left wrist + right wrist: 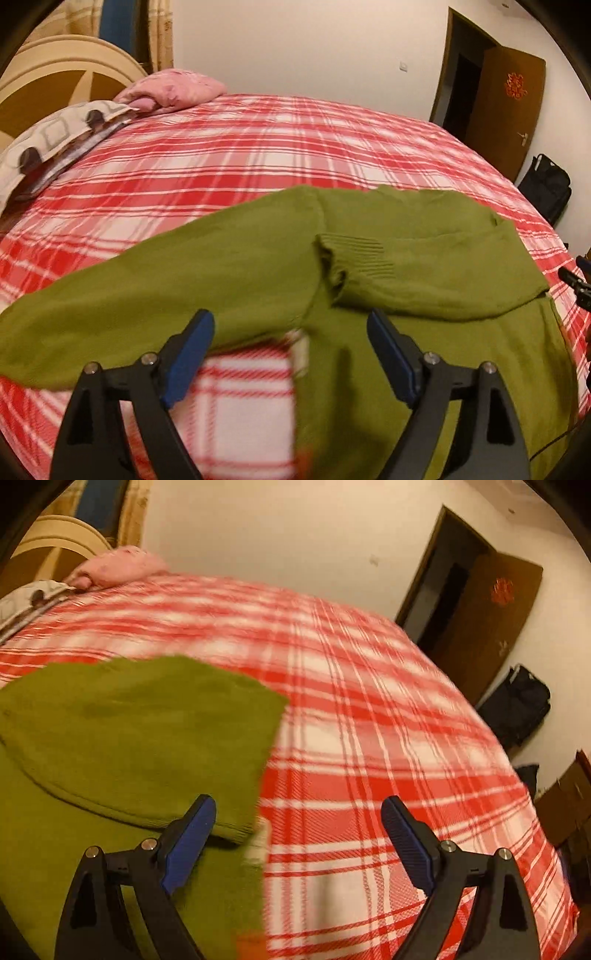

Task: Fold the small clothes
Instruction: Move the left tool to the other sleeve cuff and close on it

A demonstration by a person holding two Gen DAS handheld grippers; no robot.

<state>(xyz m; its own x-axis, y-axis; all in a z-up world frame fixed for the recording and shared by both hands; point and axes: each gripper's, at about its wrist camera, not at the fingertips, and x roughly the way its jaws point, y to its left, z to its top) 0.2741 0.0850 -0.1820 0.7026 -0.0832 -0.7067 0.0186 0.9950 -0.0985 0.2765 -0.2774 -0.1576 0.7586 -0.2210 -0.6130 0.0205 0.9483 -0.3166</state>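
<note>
Green sweater (424,369) lay flat on the plaid bed (258,147). One sleeve (424,269) was folded across the body, the other sleeve (147,288) was spread out, unfolded. Left gripper (291,339) and right gripper (299,823) both had jaws apart, holding nothing. Roughly a third done.

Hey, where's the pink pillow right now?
In the left wrist view the pink pillow lies at the bed's far left, by the headboard, beyond the green sweater.
</note>
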